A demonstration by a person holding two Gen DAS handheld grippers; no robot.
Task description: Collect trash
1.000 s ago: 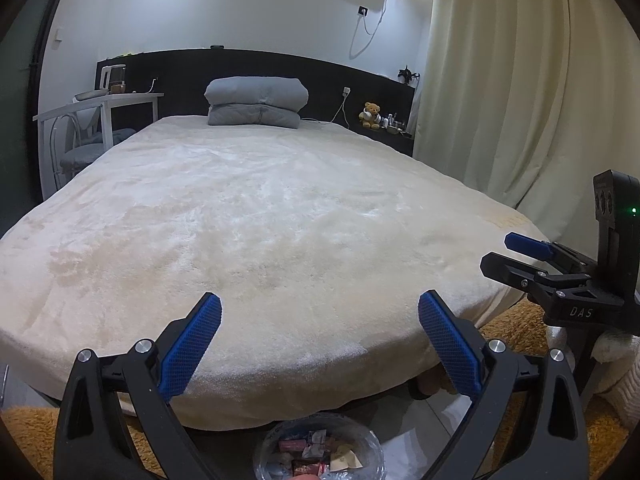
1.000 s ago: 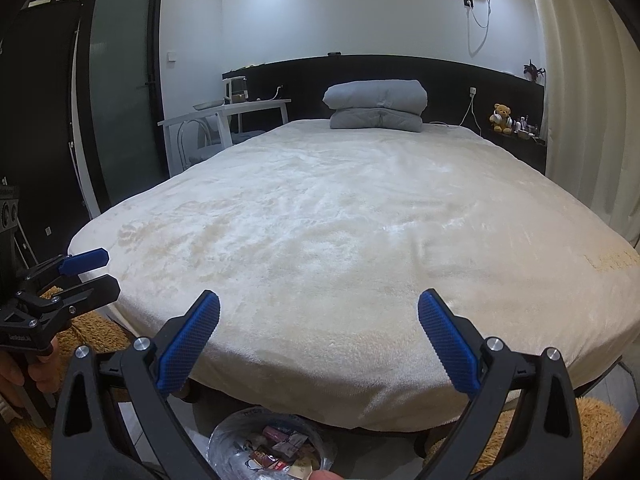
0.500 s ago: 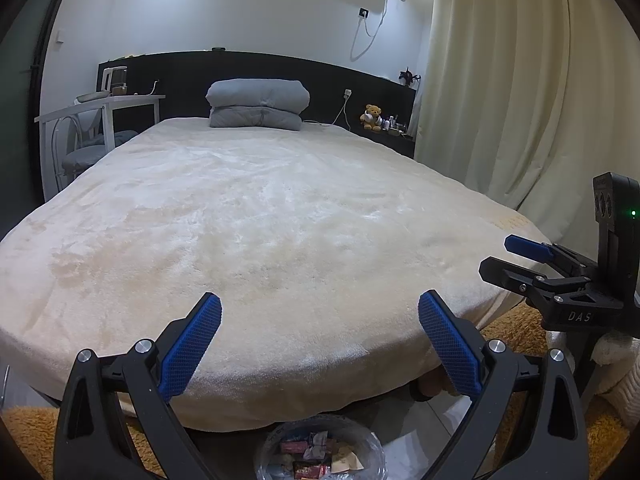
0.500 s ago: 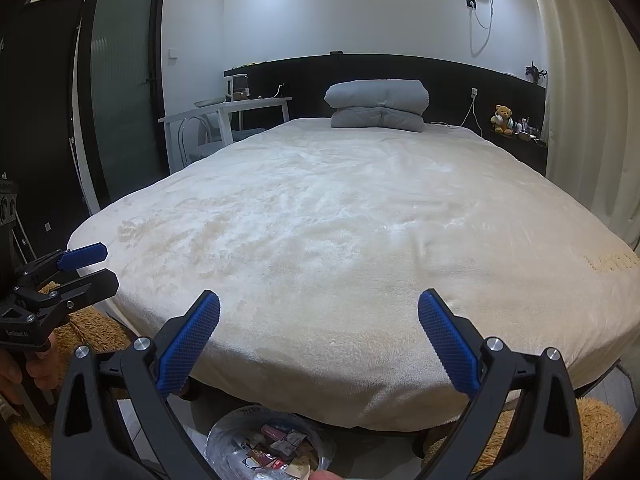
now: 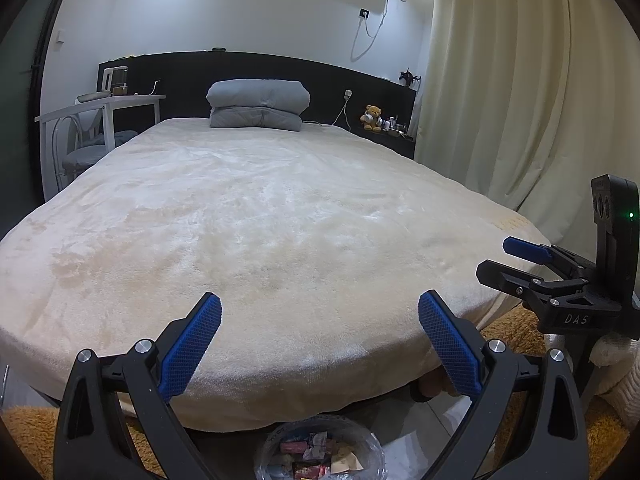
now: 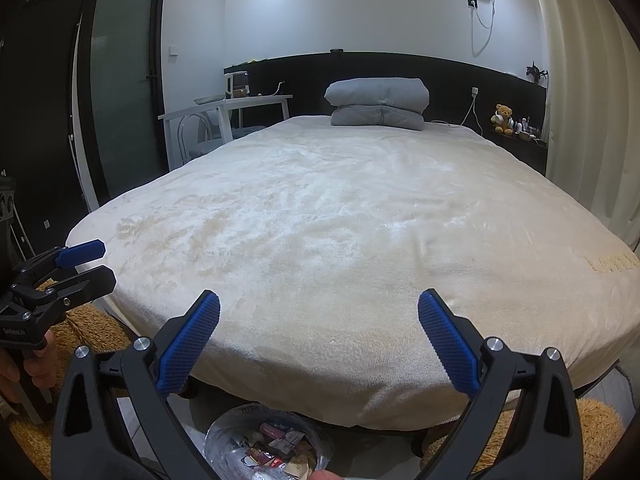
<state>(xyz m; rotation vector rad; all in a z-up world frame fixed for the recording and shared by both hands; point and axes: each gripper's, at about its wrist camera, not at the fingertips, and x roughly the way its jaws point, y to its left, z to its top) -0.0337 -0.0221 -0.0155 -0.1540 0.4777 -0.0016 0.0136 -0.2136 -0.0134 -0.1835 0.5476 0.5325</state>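
Black tongs (image 5: pixel 319 344) with blue textured pads (image 5: pixel 191 346), silver screws (image 5: pixel 496 346), "DAS" marking.

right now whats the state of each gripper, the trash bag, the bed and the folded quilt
left gripper: open, empty, held above the foot of the bed
right gripper: open, empty, beside the left one
trash bag: on the floor, mouth open, wrappers inside
bed: covered by a cream blanket, no trash visible on it
folded quilt: folded, stacked at the headboard
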